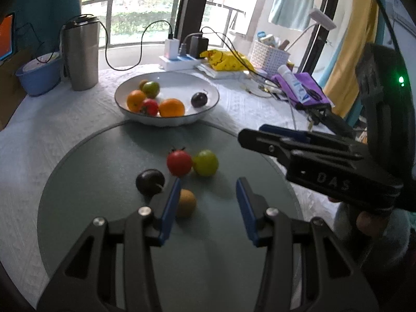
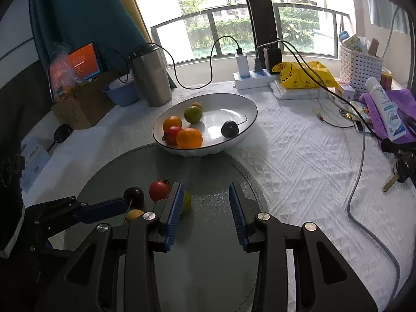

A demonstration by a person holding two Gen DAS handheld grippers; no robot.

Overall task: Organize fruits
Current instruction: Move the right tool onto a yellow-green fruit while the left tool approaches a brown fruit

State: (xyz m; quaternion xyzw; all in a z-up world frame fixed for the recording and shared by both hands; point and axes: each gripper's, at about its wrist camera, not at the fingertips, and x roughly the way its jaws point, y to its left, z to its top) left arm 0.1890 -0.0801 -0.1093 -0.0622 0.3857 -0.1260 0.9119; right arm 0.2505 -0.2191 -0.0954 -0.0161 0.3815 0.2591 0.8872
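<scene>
A round grey mat (image 1: pixel 85 195) lies on the white cloth, with a white bowl (image 1: pixel 208 109) of fruit at its far edge. Both the left gripper (image 1: pixel 208 184) and right gripper (image 2: pixel 205 189) hang empty, jaws apart, over the mat. There lie a green fruit (image 1: pixel 206 163), tomato (image 1: pixel 179 163), plum (image 1: pixel 149 184) and kiwi (image 1: pixel 187 202), clustered.

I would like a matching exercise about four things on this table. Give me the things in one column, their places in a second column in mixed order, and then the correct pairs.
Things:
1. red tomato
2. big orange
3. steel tumbler
4. white tube

Places:
A. lying on the purple cloth
B. inside the white bowl
C. on the round grey mat, beside a green fruit
D. standing next to the blue basin

Pairs: 1-C, 2-B, 3-D, 4-A
</scene>
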